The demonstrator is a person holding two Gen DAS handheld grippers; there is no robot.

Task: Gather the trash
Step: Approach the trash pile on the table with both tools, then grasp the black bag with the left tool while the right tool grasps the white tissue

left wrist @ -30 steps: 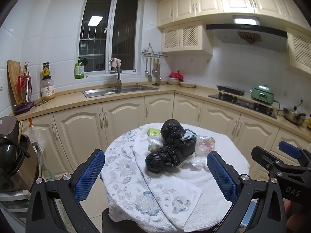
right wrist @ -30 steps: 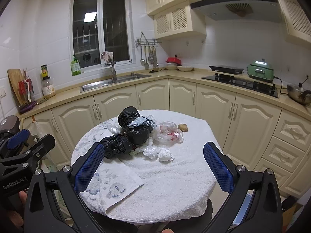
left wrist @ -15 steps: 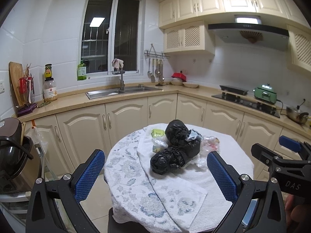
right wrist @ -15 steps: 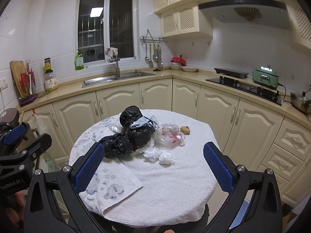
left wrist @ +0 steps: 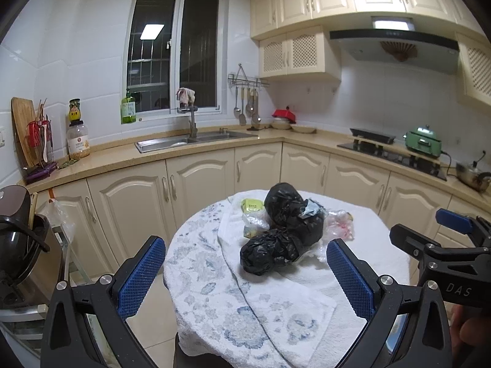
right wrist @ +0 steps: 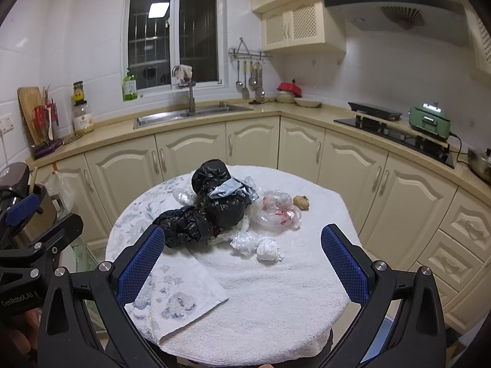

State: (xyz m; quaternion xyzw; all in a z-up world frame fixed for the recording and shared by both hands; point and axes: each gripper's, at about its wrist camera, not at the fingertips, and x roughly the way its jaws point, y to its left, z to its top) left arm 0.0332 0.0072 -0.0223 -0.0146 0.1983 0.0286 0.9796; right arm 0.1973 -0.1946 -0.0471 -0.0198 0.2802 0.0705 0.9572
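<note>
My fingertips (right wrist: pixel 139 263) wear blue; black trash bags (right wrist: pixel 214 202) lie on white, blue-flowered towels (left wrist: pixel 214 291) beside cream cabinets (right wrist: pixel 353 165).

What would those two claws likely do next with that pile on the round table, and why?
Probably ease the right gripper forward toward the small white wad, the nearest piece. Both it and the left gripper are open, empty, and short of the black bags.

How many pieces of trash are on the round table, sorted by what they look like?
Black bags: 2 (second)
Clear plastic wrappers: 3 (others)
White crumpled wad: 1
Brown lump: 1
Yellow-green packet: 1
Total: 8, as far as shows; more may hide under the bags.
</note>
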